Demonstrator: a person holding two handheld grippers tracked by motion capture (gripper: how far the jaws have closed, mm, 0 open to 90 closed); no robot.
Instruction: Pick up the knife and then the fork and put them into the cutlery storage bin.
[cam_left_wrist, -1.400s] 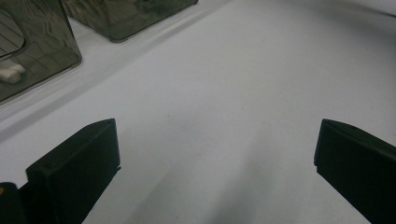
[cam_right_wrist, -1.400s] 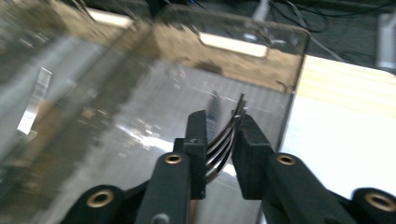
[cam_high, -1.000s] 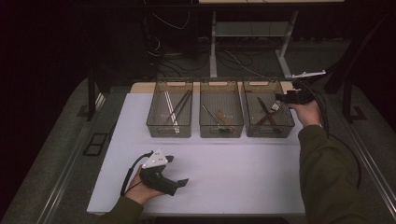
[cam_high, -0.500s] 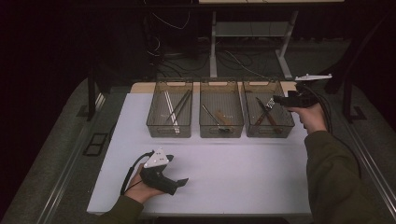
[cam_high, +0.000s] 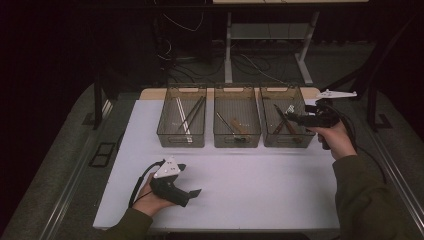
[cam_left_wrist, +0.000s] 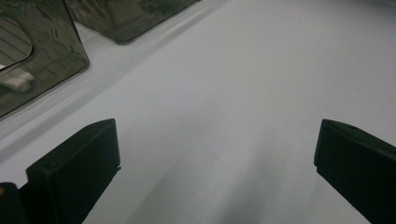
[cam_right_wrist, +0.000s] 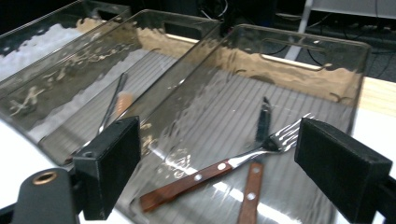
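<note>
So we've got the right gripper (cam_high: 291, 118) up at about 2 o'clock on the table (cam_high: 260, 185), held by the right hand (cam_high: 336, 141) over the near right edge of the right-hand bin (cam_high: 286, 123). Its jaws have just been opening and now stand wide apart, with nothing pinched between them. Looking along those jaws in the right gripper view, we see the wooden-handled fork (cam_right_wrist: 224, 168) lying flat on the ribbed floor of that bin, tines pointing toward 2 o'clock, resting across a second wooden-handled utensil (cam_right_wrist: 257, 163) whose working end we can't make out. The middle bin (cam_high: 236, 122) sits just beside it at 12 o'clock with its own utensils, and the left-hand bin (cam_high: 182, 121) at 11 o'clock holds long thin sticks. Our left gripper (cam_high: 196, 192) is parked on the white tabletop at about 7 o'clock, jaws spread and empty.
</note>
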